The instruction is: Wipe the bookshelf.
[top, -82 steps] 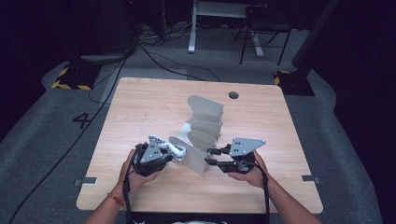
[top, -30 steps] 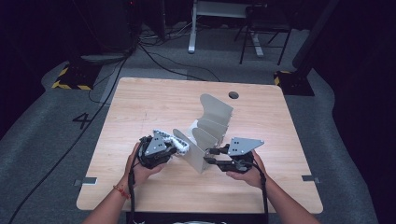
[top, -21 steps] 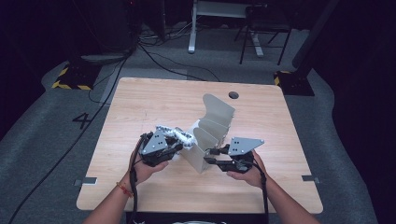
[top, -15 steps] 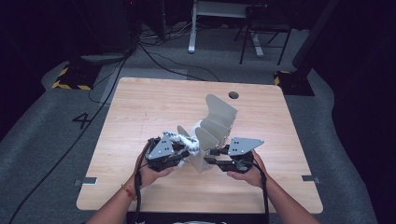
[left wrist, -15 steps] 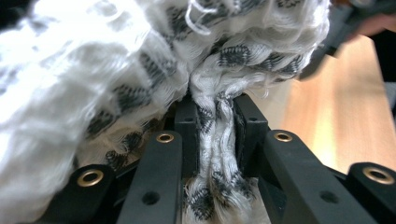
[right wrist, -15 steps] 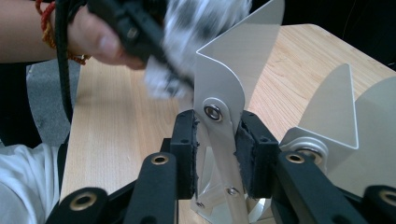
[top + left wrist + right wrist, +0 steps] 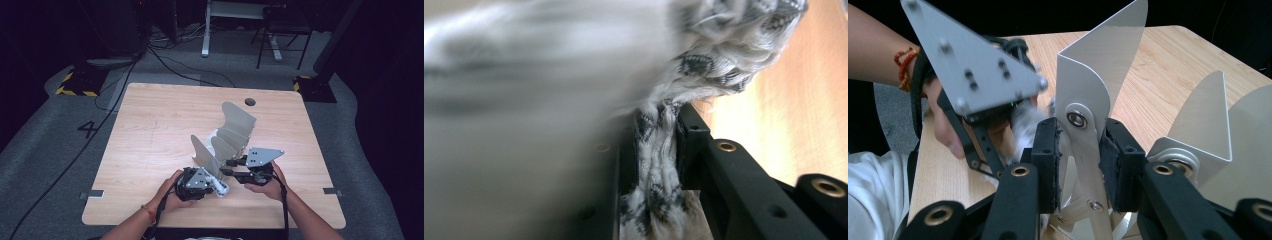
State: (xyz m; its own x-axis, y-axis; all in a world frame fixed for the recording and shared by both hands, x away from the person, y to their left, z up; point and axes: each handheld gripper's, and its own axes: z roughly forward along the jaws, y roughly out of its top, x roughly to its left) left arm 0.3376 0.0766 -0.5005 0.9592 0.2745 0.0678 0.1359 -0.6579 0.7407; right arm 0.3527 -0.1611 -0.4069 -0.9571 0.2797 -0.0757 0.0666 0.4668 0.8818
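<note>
A grey metal rack [image 7: 235,125] with several upright fins stands on the wooden table [image 7: 160,120]. My right gripper [image 7: 226,167] grips its near end. In the right gripper view the pads [image 7: 1048,150] press on a riveted strut [image 7: 1079,125] of the rack. My left gripper [image 7: 216,186] is low at the near left foot of the rack, shut on a white cloth with a black pattern [image 7: 221,189]. In the left gripper view the cloth [image 7: 724,65] runs between the jaws [image 7: 659,145] and bunches beyond them. A blurred grey surface hides the left half of that view.
A round cable hole [image 7: 250,102] sits near the table's far edge. In the right gripper view the left gripper's grey three-cornered plate [image 7: 973,70] and the hand holding it are close on the left. Cables and a chair base lie on the floor behind.
My left gripper has moved right and down with the cloth, from beside the rack to its near foot. The right gripper has stayed on the rack.
</note>
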